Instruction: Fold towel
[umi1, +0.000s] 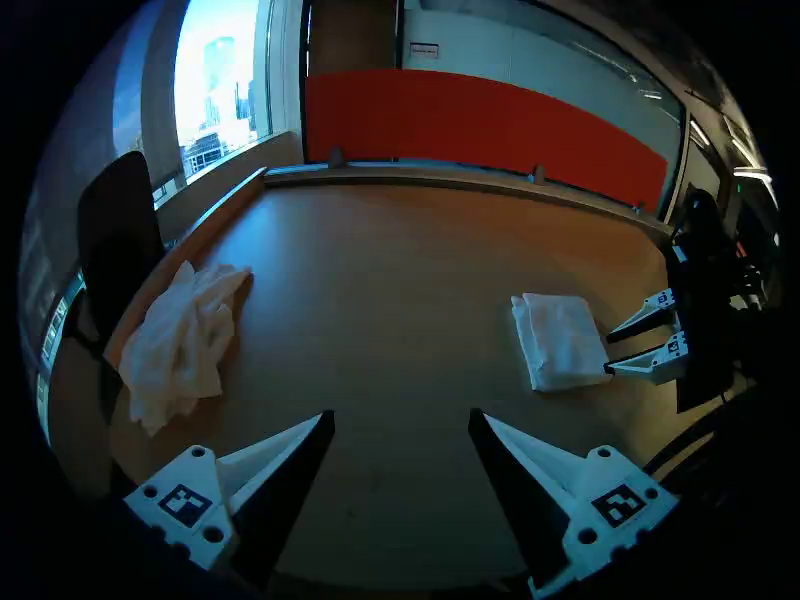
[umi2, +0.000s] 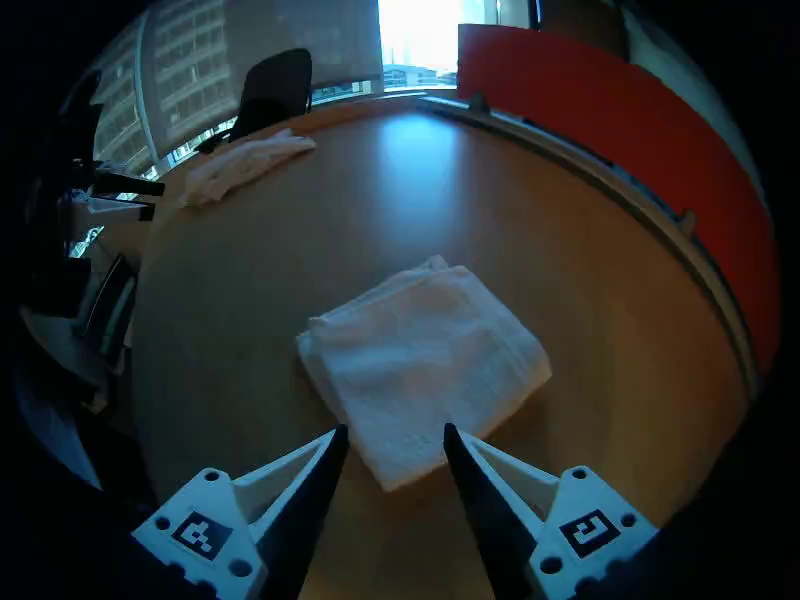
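Observation:
A white towel lies folded into a thick rectangle on the wooden table, at the right in the left gripper view. My right gripper sits at its right edge, fingers apart. In the right gripper view the folded towel lies flat straight ahead, and my right gripper is open with the towel's near corner between its fingertips. A second white towel lies crumpled at the table's left edge, seen far off as a heap in the right gripper view. My left gripper hovers wide open over bare table.
A black office chair stands behind the crumpled towel, by a bright window. A red panel and a low rail run along the table's far edge. Bare wood spreads between the two towels.

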